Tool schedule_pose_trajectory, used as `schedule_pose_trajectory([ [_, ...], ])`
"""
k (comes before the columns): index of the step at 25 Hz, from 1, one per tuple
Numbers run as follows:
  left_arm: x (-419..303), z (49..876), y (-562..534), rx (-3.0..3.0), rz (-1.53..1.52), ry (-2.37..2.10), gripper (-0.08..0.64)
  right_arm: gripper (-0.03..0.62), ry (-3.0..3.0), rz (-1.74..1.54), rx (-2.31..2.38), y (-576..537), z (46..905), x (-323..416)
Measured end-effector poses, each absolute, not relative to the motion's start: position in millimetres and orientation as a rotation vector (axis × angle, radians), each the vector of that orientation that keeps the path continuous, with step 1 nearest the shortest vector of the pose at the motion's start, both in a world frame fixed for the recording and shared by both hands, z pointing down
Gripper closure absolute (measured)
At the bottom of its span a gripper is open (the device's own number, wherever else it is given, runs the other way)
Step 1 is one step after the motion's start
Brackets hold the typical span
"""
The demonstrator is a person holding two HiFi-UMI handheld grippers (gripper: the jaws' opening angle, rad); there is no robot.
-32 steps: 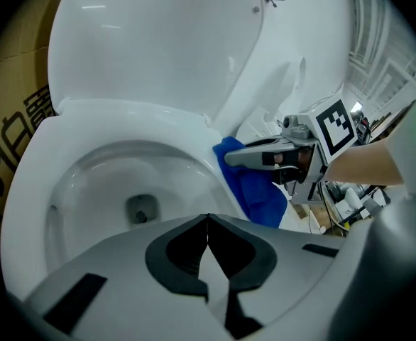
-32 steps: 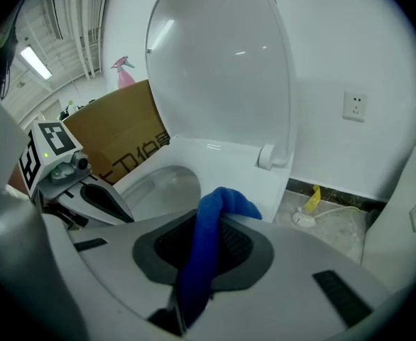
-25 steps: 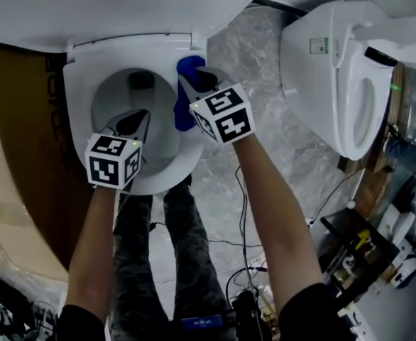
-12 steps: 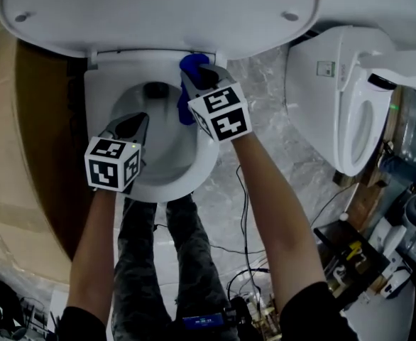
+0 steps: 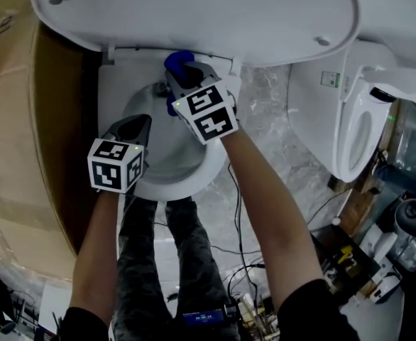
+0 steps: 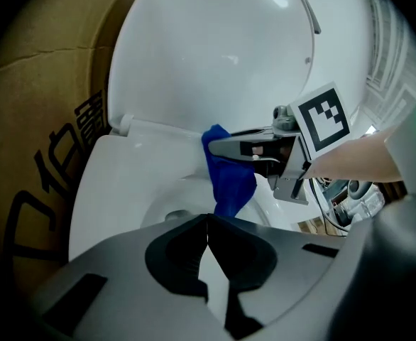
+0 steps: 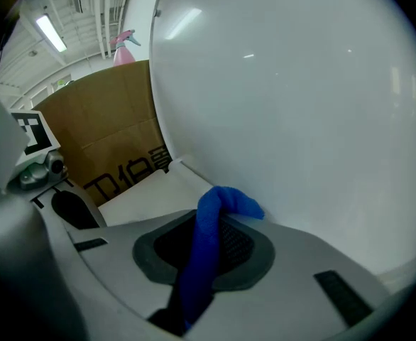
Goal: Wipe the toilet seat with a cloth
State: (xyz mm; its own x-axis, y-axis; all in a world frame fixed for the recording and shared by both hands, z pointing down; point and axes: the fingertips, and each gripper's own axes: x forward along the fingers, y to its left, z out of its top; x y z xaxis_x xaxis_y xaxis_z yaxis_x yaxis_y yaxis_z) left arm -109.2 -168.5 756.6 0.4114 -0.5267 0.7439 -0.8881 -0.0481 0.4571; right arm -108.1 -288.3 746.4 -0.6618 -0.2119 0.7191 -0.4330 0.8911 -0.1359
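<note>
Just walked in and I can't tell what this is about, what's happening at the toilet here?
A person stands over a toilet with a gripper in each hand. The right gripper is shut on a blue cloth and holds it at the back of the toilet seat, just under the raised lid. The left gripper is shut and empty, over the front left of the bowl. Wiping appears to be under way at the rear of the seat.
</note>
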Motion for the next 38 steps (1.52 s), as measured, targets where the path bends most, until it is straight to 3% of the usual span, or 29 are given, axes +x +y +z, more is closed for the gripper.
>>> schedule_pose_trajectory([
  [7,-118,752,-163,1.703,0.460,-1.250,0.548,0.538,-2.291,0.408,0.354,-261,751,-160],
  [15,-129,747,-158,1.696,0.452,-1.259,0.548,0.538,-2.261,0.620,0.417,-262,754,-164],
  [19,-122,737,-159,1.729,0.451,-1.248,0.548,0.538,-2.261,0.807,0.488,-260,746,-152],
  [28,-113,707,-147,1.779,0.484,-1.212,0.548,0.538,-2.286,0.831,0.602,-243,694,-109],
  [38,-108,614,-140,1.836,0.538,-1.237,0.548,0.538,-2.299,0.809,0.667,-210,595,-55],
])
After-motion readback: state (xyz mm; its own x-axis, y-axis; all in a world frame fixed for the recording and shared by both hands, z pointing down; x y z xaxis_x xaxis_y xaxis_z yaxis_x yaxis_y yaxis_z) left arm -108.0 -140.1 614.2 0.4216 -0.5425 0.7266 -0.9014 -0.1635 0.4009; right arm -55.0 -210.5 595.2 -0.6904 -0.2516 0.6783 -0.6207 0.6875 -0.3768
